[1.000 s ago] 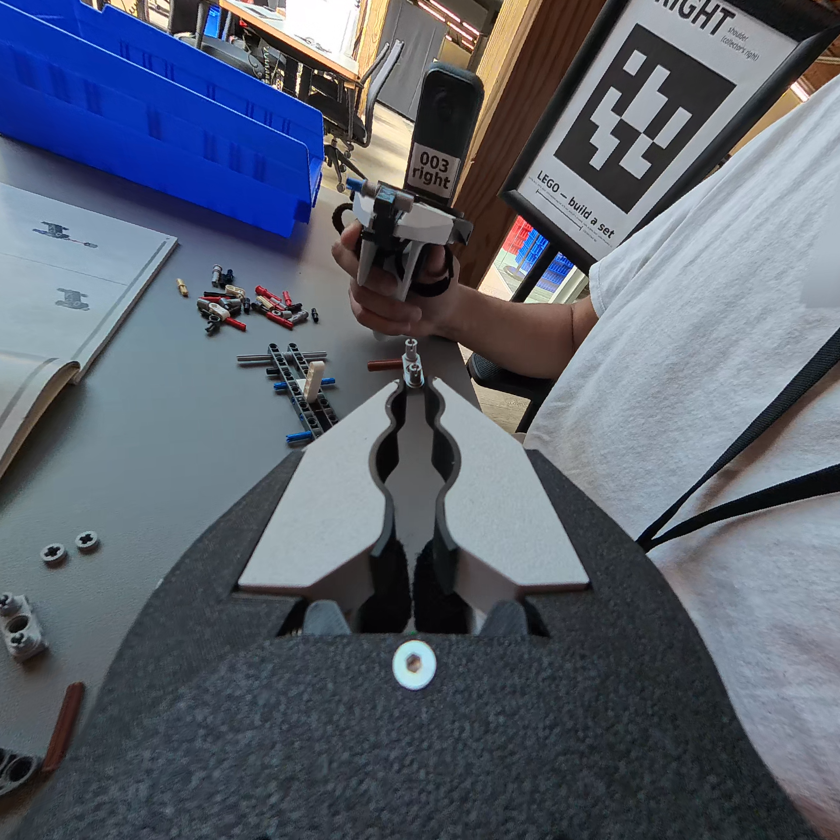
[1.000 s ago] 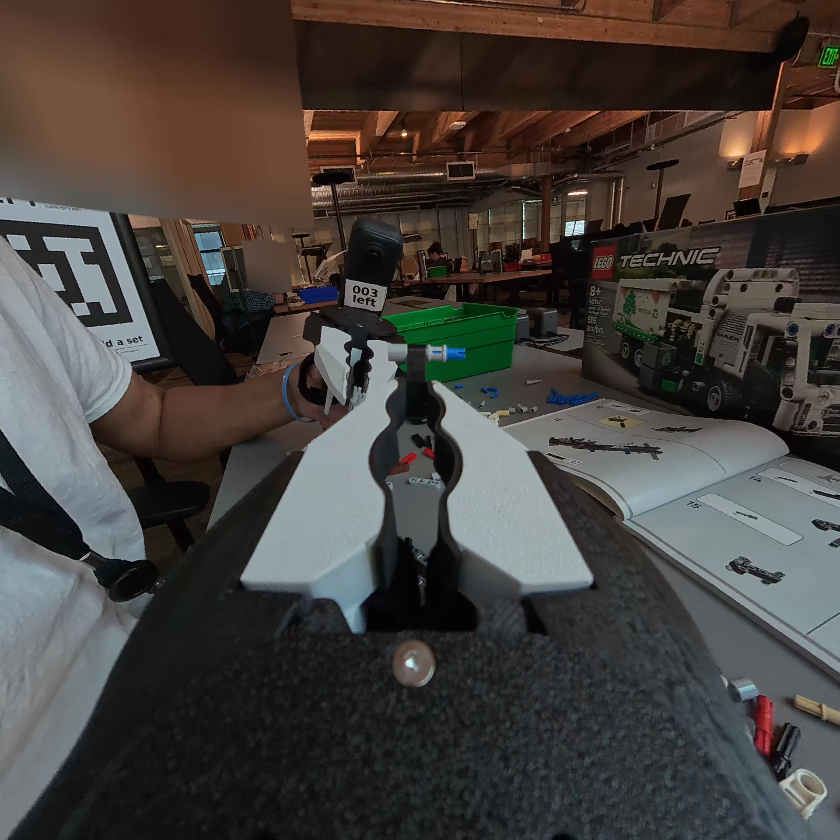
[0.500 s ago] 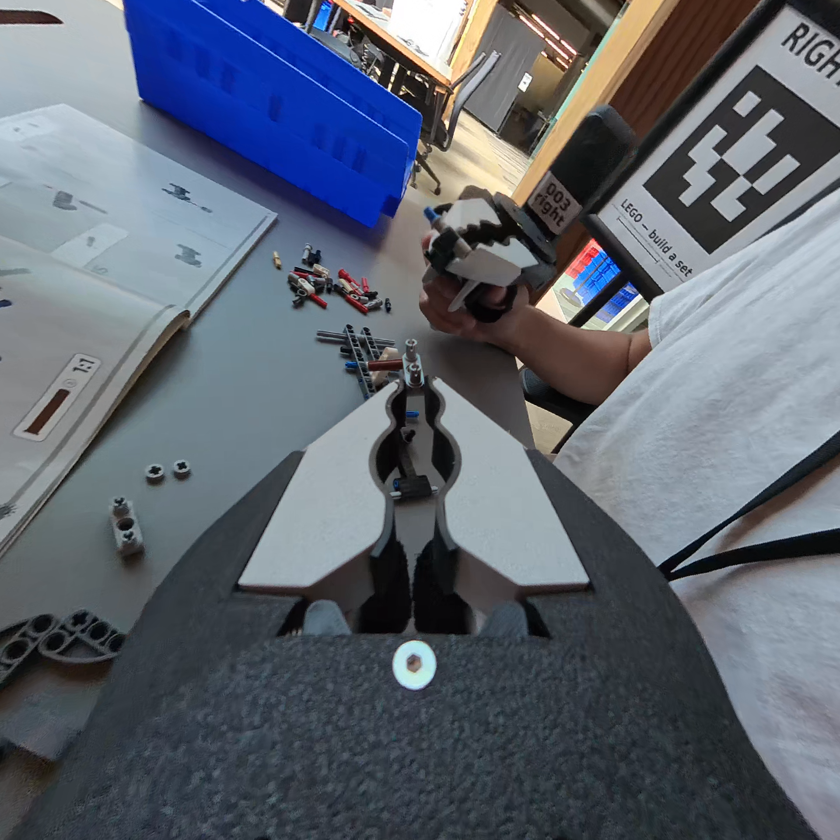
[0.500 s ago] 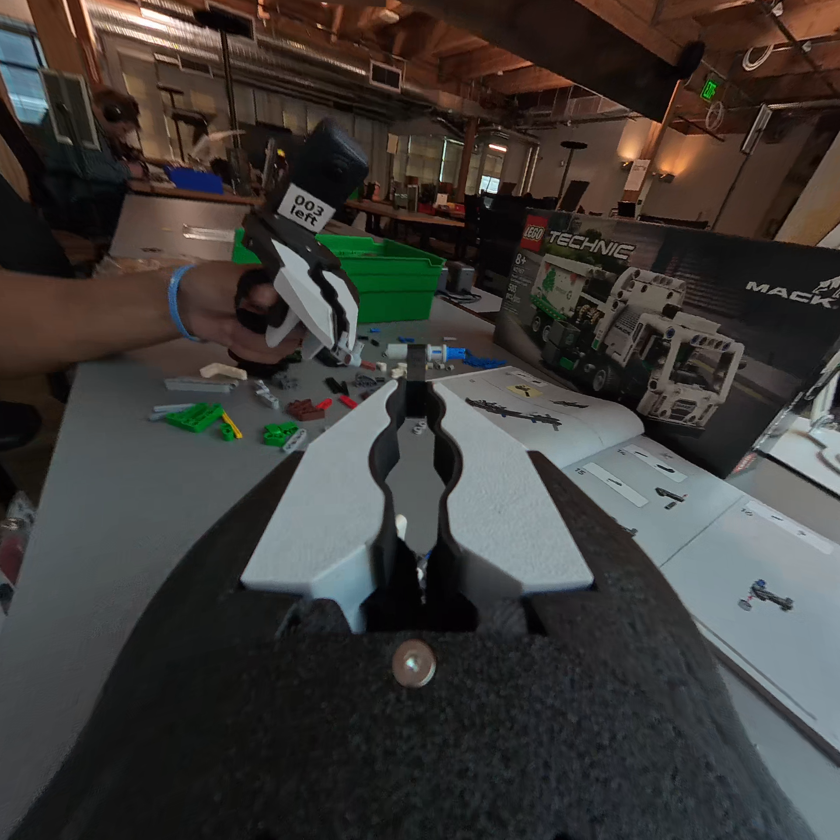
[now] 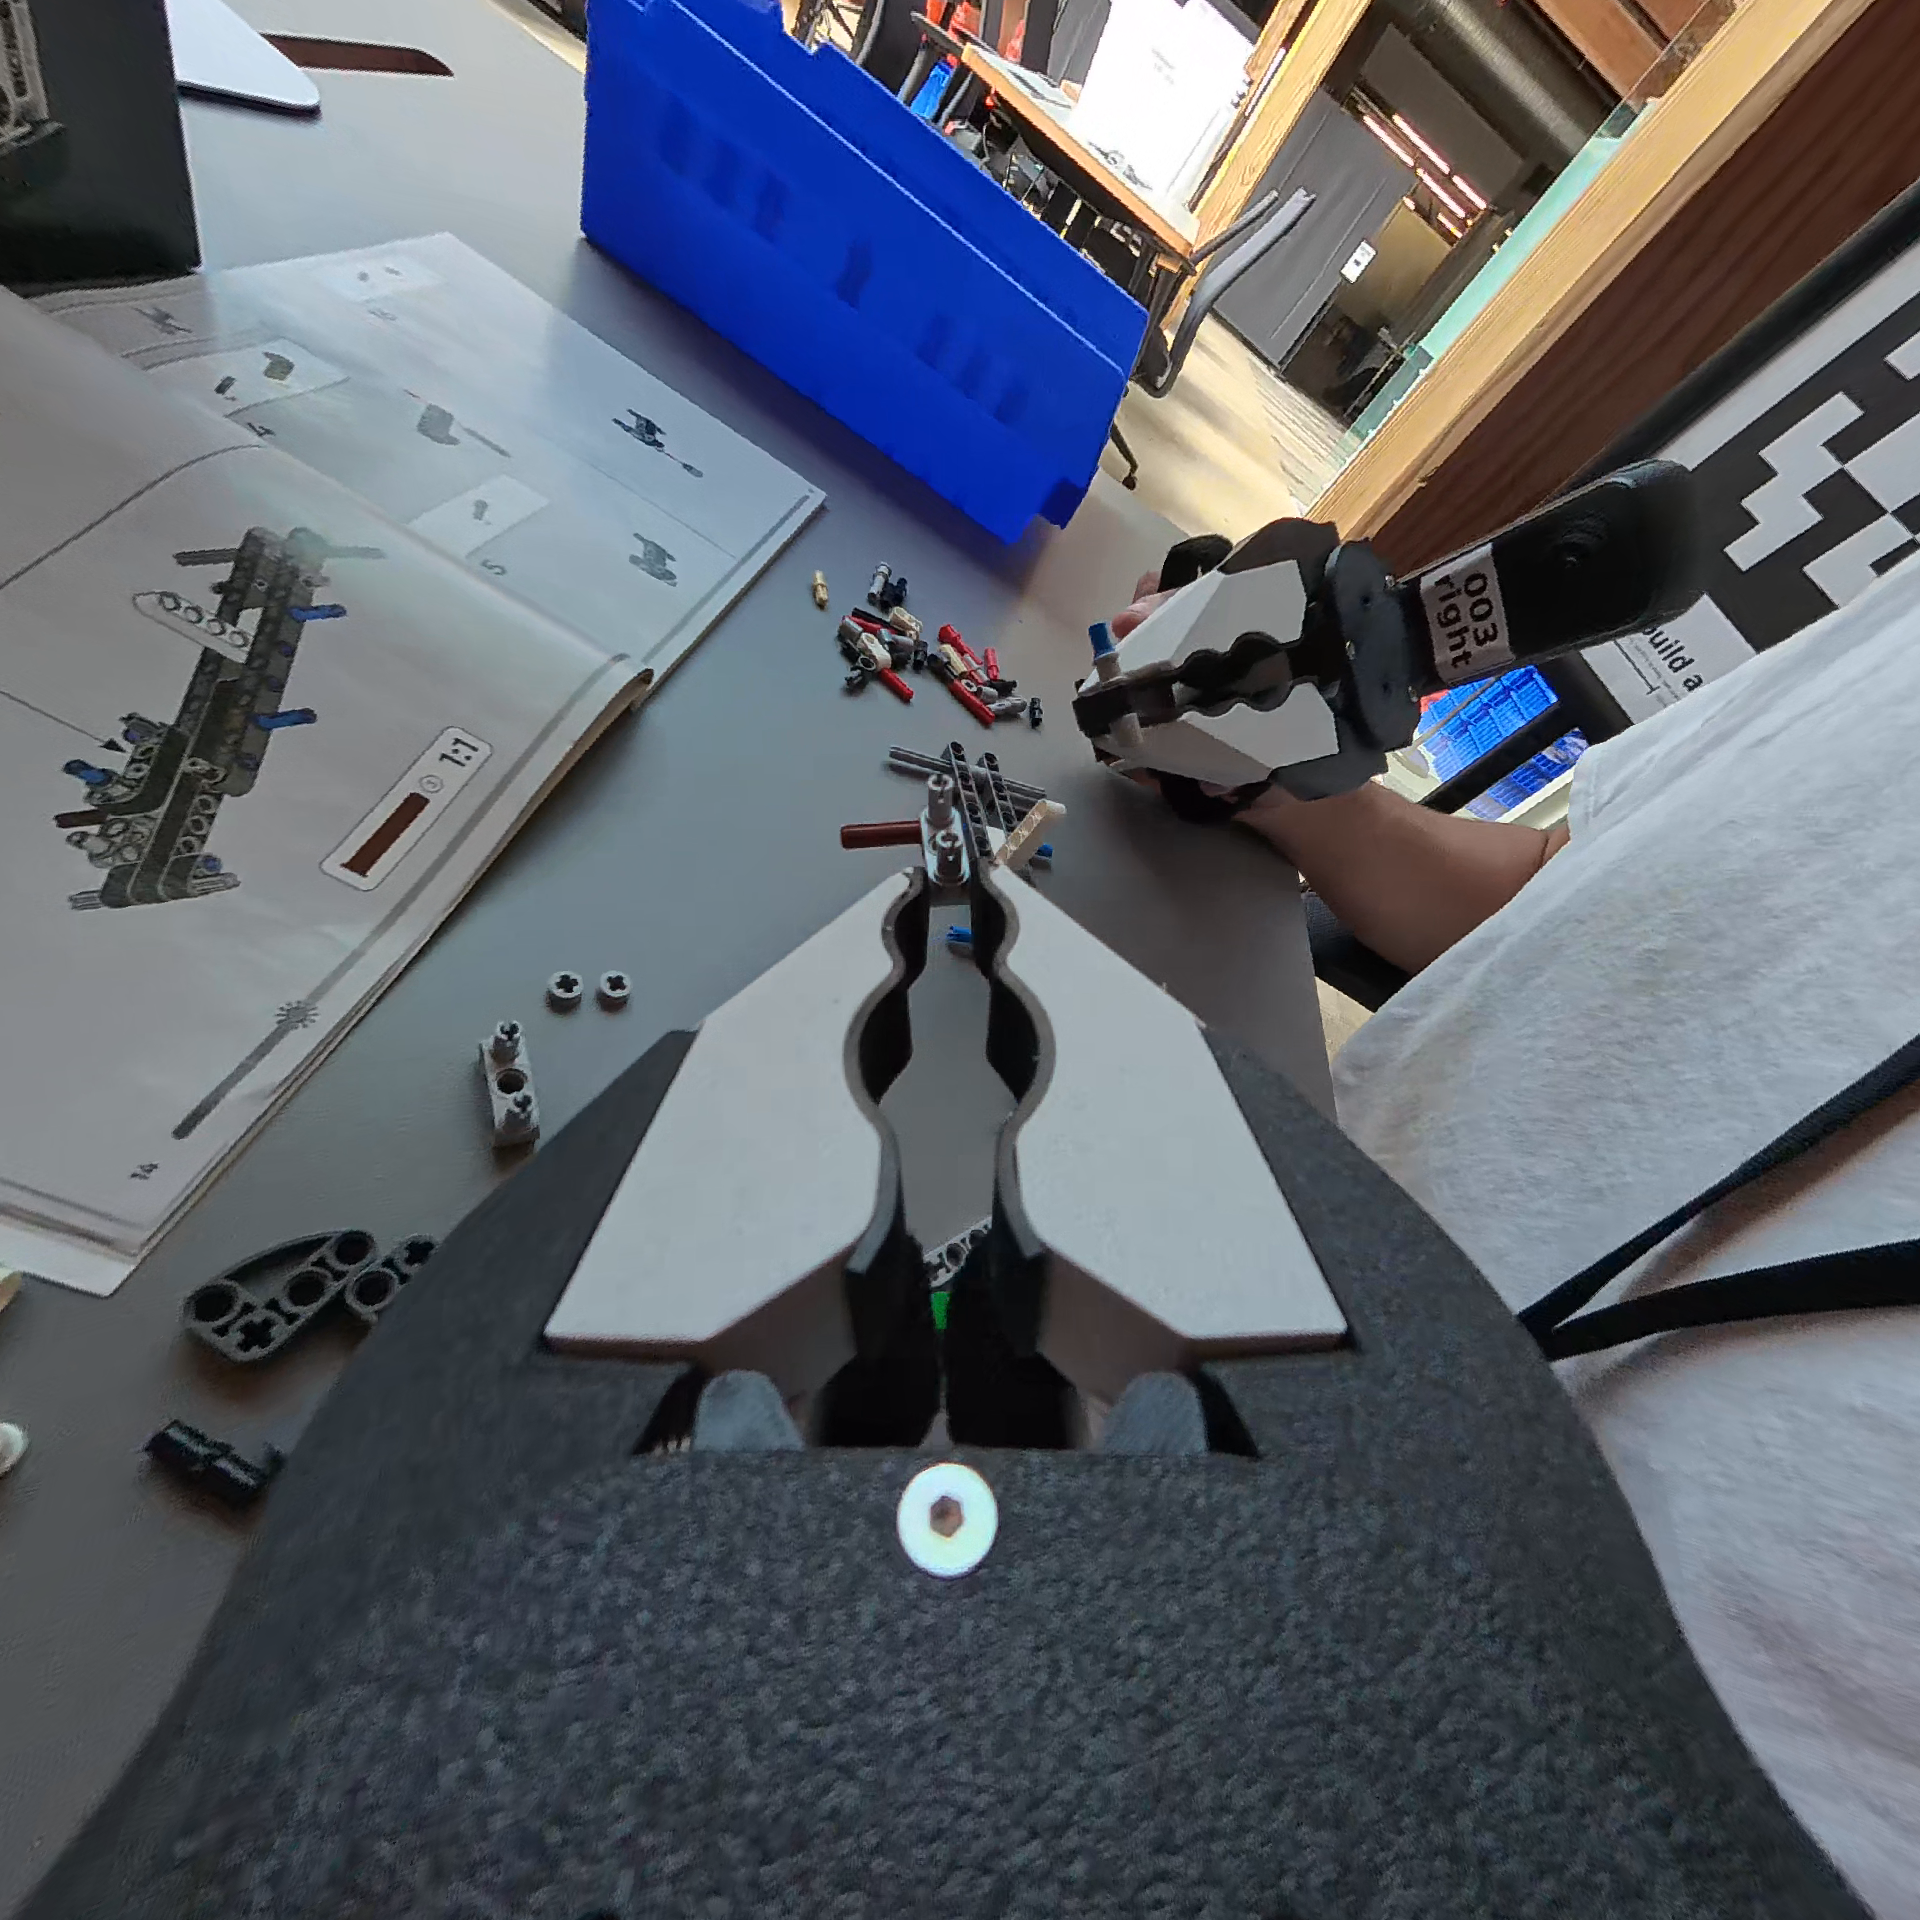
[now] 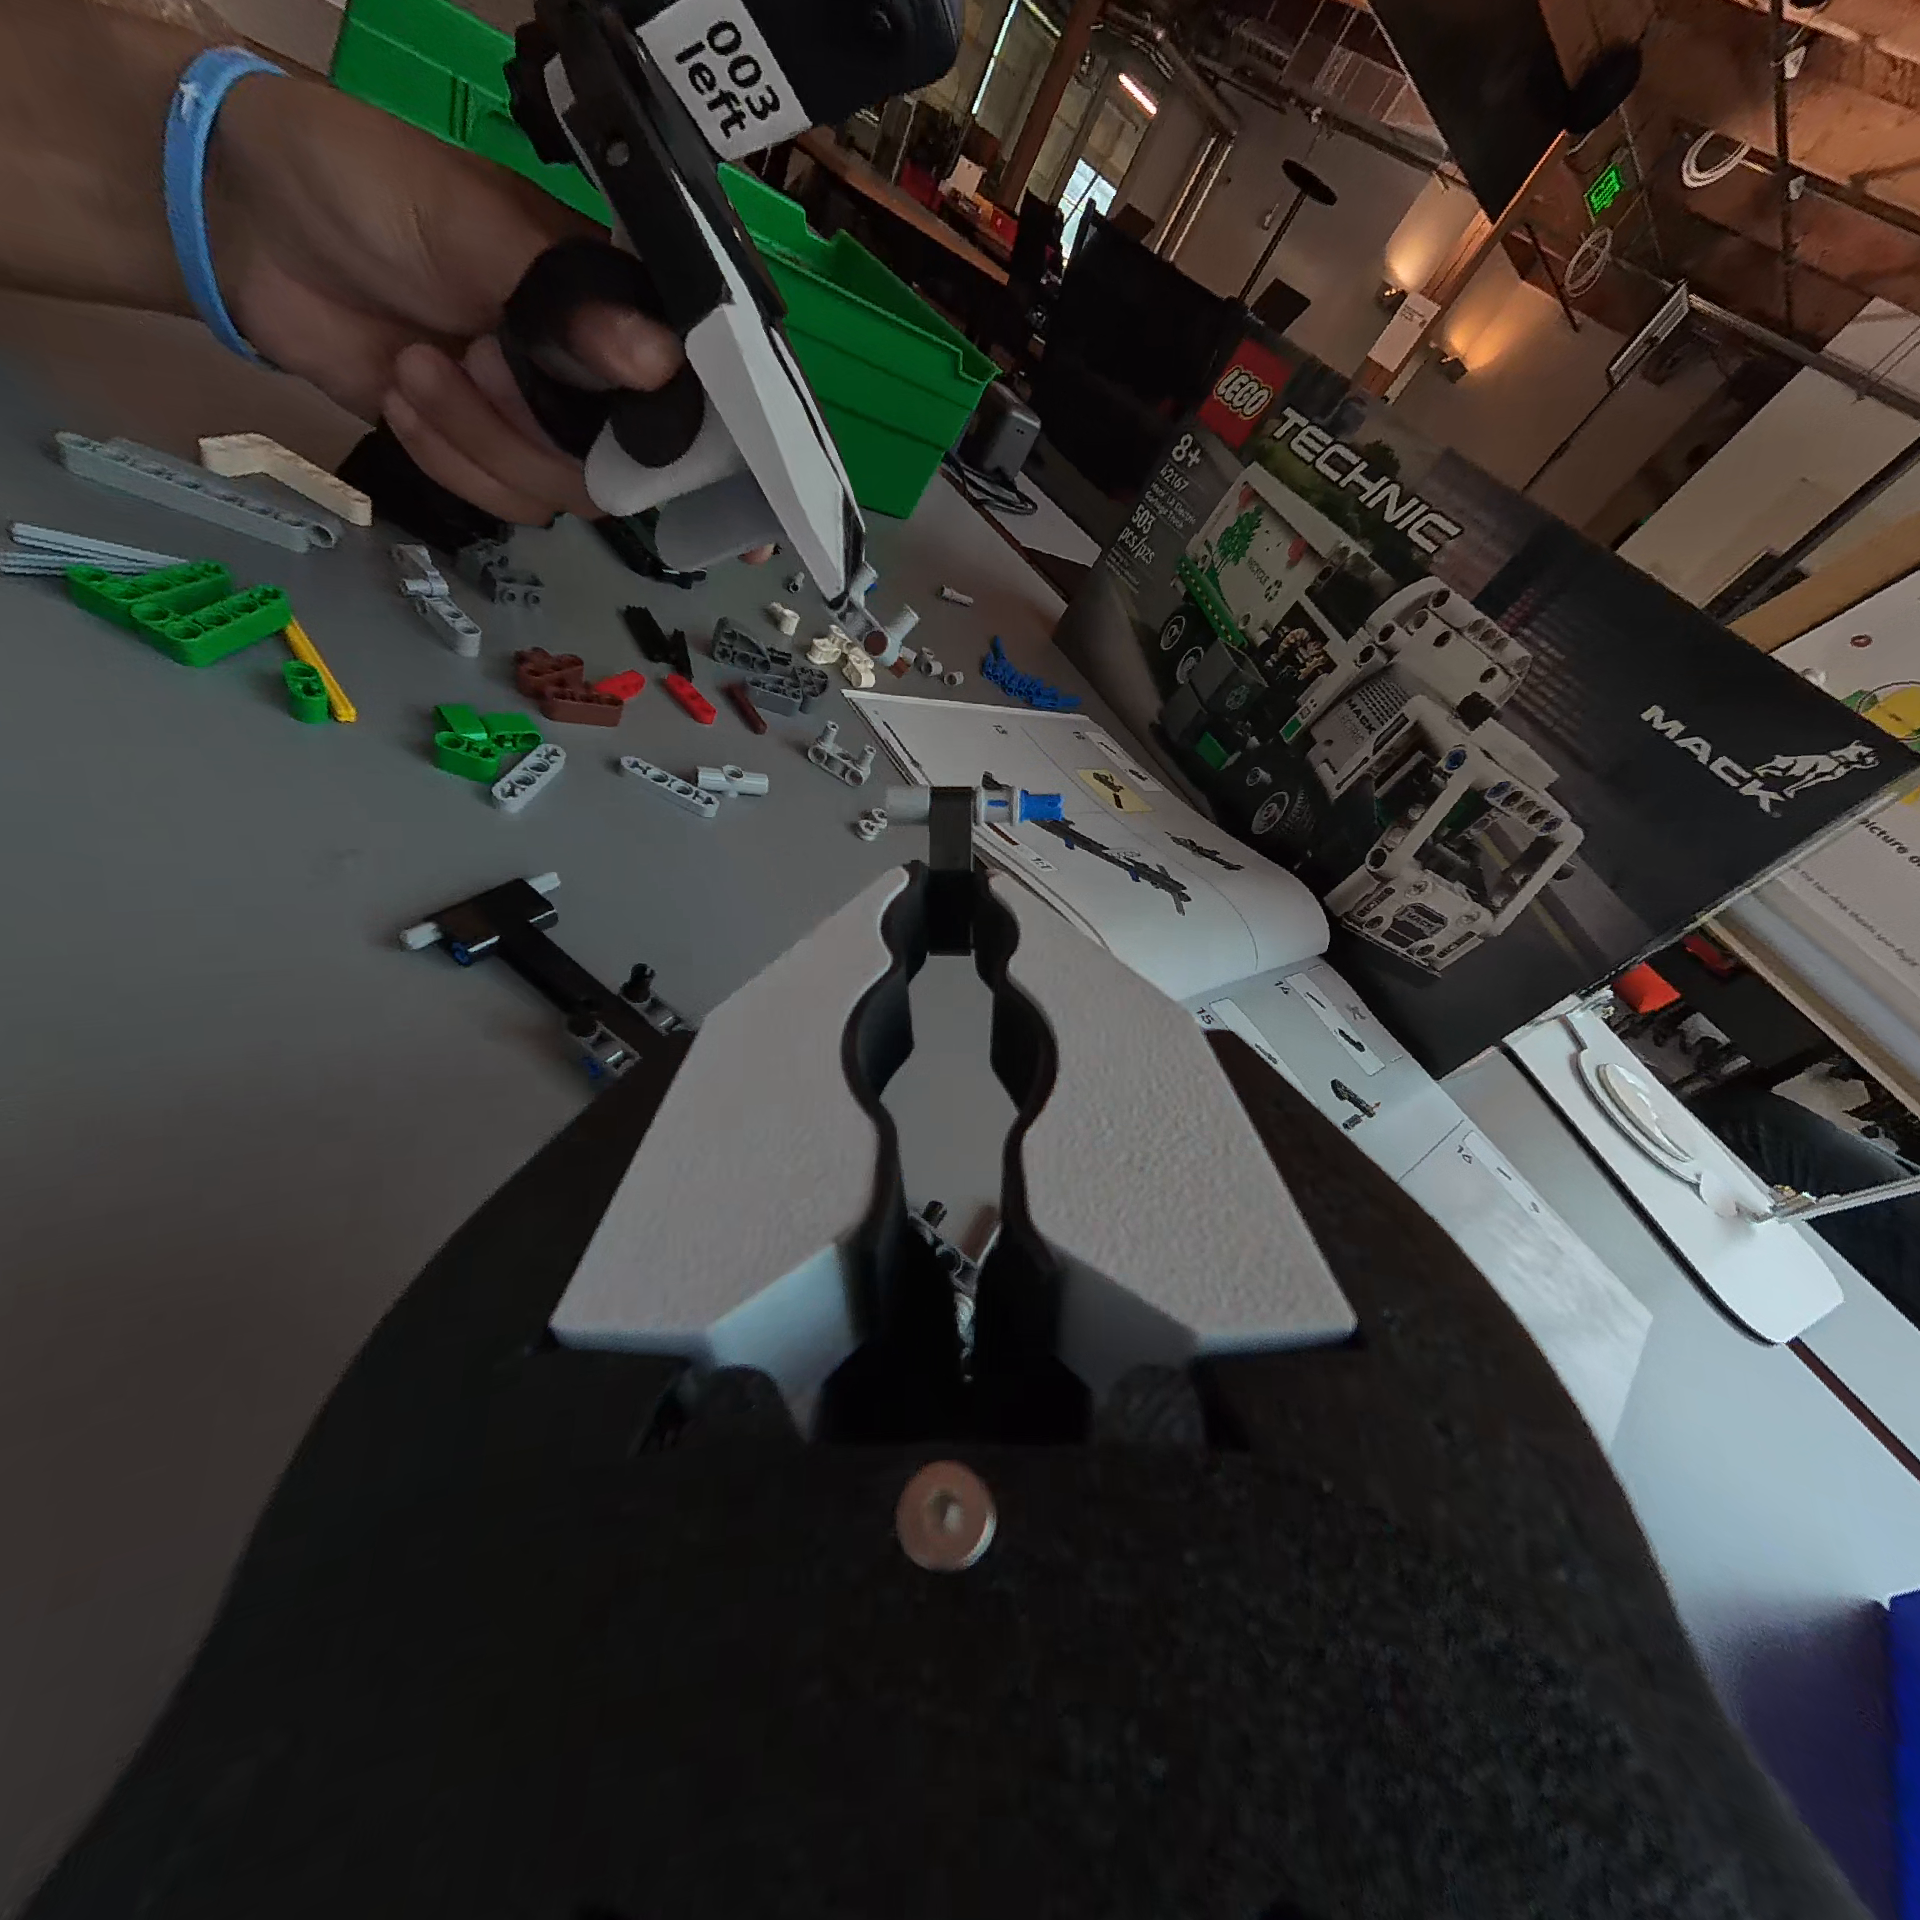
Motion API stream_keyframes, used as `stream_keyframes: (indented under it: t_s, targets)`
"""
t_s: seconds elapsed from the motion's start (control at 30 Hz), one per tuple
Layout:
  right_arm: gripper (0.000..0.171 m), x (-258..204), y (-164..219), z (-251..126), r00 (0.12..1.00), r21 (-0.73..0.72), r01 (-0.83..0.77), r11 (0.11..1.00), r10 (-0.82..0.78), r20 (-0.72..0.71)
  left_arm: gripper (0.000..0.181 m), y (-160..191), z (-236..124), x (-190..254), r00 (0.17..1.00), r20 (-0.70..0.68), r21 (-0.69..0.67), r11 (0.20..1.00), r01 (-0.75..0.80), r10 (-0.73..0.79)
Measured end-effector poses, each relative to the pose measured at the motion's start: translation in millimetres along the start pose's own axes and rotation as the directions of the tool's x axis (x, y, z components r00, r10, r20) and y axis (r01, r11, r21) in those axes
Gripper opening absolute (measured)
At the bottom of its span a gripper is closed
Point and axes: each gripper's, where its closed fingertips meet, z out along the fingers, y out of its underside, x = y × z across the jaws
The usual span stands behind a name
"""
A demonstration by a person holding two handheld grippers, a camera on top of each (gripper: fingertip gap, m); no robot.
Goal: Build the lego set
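My left gripper (image 5: 948, 881) is shut on a small grey connector with a dark red axle (image 5: 940, 836) and holds it above the grey table (image 5: 675, 831). In the right wrist view it (image 6: 854, 601) points down over a pile of loose parts (image 6: 821, 655). My right gripper (image 6: 948, 896) is shut on a black piece with a grey and blue pin (image 6: 951, 821). It shows in the left wrist view (image 5: 1107, 691), low beside small red and black pins (image 5: 925, 655). A black beam assembly (image 5: 982, 779) lies on the table between the grippers.
An open instruction booklet (image 5: 312, 623) lies at the left, a blue bin (image 5: 852, 260) behind it. A green bin (image 6: 831, 312), the set's box (image 6: 1455, 675) and green beams (image 6: 177, 613) are across the table. Grey connectors (image 5: 509, 1075) and a dark plate (image 5: 301, 1294) lie near me. The dark plate (image 5: 301, 1294) lies some 12 cm from my left tips, 20 cm from my right tips.
Both grippers have tipped down from a raised, facing pose towards the table and moved apart. The left now hangs over the loose parts pile. Each keeps its piece.
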Motion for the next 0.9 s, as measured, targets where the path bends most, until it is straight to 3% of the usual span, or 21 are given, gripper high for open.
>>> stream_keyframes:
  t_s: [0.3, 0.5, 0.9]
  targets:
    - [0.004, 20, 11, -1, 0.998, -0.043, -0.046, 0.998, 0.044, -0.051, 0.006, 1, -2, -7, 0.999, 0.029, -0.015, 0.999, 0.042, -0.041]
    - [0.005, 38, 19, -3, 0.991, -0.068, -0.11, 0.992, 0.104, -0.089, 0.006, 4, -8, -22, 0.994, 0.111, -0.046, 0.999, -0.009, 0.014]
    - [0.005, 49, 34, -4, 0.977, -0.086, -0.204, 0.975, 0.197, -0.087, 0.006, 1, -26, -47, 0.988, 0.132, 0.004, 0.997, 0.083, -0.083]
